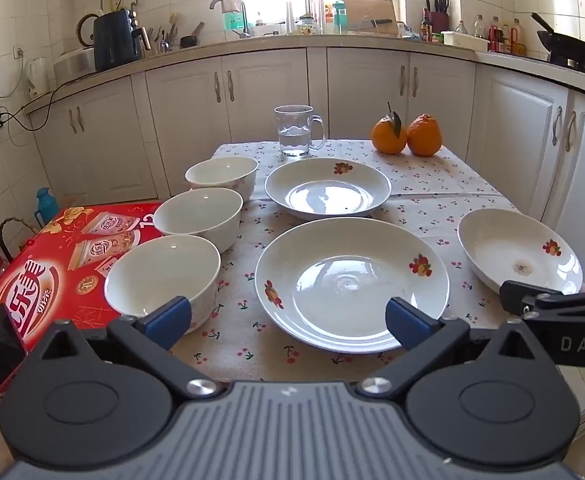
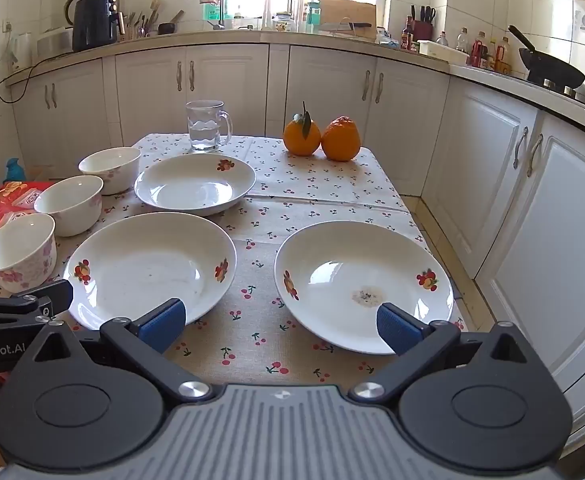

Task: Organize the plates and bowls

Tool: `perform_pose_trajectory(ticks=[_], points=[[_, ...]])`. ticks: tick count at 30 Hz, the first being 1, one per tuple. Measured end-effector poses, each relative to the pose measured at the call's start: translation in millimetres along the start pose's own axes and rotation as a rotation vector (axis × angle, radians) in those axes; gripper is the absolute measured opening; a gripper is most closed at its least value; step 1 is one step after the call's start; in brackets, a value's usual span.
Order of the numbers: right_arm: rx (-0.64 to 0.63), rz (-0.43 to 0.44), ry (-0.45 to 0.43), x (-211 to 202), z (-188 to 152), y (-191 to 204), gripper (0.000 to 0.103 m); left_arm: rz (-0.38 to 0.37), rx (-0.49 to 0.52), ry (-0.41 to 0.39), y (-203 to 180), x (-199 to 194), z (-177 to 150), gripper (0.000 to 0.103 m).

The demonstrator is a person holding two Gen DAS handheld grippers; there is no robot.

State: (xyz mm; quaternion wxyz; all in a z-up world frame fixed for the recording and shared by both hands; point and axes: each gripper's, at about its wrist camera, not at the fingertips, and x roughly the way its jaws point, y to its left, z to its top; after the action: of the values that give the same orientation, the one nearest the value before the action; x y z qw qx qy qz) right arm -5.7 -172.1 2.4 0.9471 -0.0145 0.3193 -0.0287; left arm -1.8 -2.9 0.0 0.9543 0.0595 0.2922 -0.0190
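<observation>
1. Both claws are seen spread to full width with nothing between the pads: the left claw [image 1: 288, 322] is held above the near edge of the surface [image 1: 432, 184], the right claw [image 2: 278, 326] likewise, to its right.
2. Three plates are laid out: the near plate [image 1: 352, 284] directly ahead of the left claw, the stained plate [image 2: 364, 284] ahead of the right claw, the far plate [image 1: 328, 188] beyond both.
3. Three bowls are lined up to the left of the left claw: the near bowl [image 1: 162, 276], the middle bowl [image 1: 198, 216], the far bowl [image 1: 222, 174].
4. The ware is judged to be glazed ceramic: rigid, moderately heavy, slippery and liable to chip on impact.
5. Each plate would best be taken at its raised near rim, one pad above and one beneath; each bowl across its wall at the lip.
6. A glass mug [image 1: 296, 130] and two oranges [image 1: 406, 134] are set at the far side, clear of the ware.
</observation>
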Motion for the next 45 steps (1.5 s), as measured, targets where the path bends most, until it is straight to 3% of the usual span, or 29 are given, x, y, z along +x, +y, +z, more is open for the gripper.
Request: perform_pose_trajectory(ticks=[45], points=[[-0.021,-0.013,0.004,-1.7,0.6,2.7,0.103,-0.006,-0.021,0.017,4.4,3.9,-0.3,0.102]])
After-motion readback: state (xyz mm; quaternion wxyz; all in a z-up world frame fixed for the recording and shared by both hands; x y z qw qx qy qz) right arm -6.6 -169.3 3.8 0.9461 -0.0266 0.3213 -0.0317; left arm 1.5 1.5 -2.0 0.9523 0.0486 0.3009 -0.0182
